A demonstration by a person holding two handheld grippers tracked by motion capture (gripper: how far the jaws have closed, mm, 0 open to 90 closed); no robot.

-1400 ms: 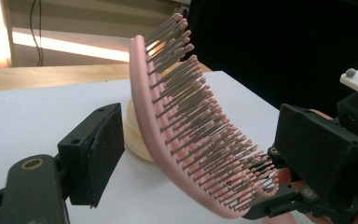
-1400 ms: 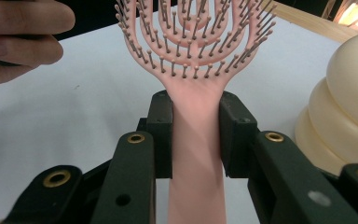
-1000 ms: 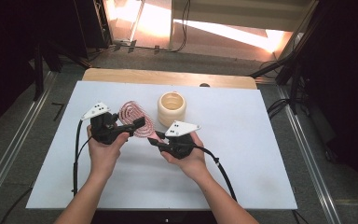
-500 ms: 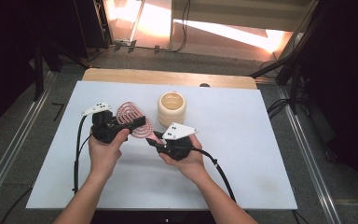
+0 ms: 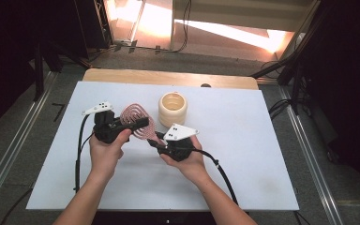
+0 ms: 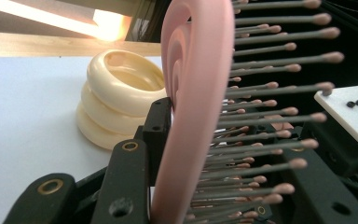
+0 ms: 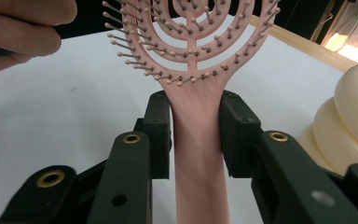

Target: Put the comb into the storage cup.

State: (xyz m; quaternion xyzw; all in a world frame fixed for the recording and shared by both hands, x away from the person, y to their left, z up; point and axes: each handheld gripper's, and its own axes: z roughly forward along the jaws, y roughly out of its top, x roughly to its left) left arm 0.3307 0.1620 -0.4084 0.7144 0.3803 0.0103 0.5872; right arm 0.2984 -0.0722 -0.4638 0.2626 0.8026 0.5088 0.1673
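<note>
A pink hairbrush [image 5: 136, 119] with a ringed open head hangs above the white table between both hands. My left gripper [image 5: 143, 123] has just been closing and now sits shut on the brush head; in the left gripper view the pink rim [image 6: 193, 93] and its bristles stand between the jaws. My right gripper [image 5: 155, 140] holds the handle [image 7: 198, 154], a black pad on each side of it. Its jaws [image 7: 196, 135] have just eased open slightly, and the pads still lie against the handle.
A cream ribbed cup [image 5: 172, 108] stands just beyond the brush, seen close in the left gripper view [image 6: 116, 93] and at the right edge [image 7: 354, 116]. The white table [image 5: 262, 154] has a wooden strip [image 5: 168, 77] along its far edge. Cables trail from both grippers.
The left gripper's jaws have closed onto the brush head. Both hands have stayed almost where they were, with the right still on the handle.
</note>
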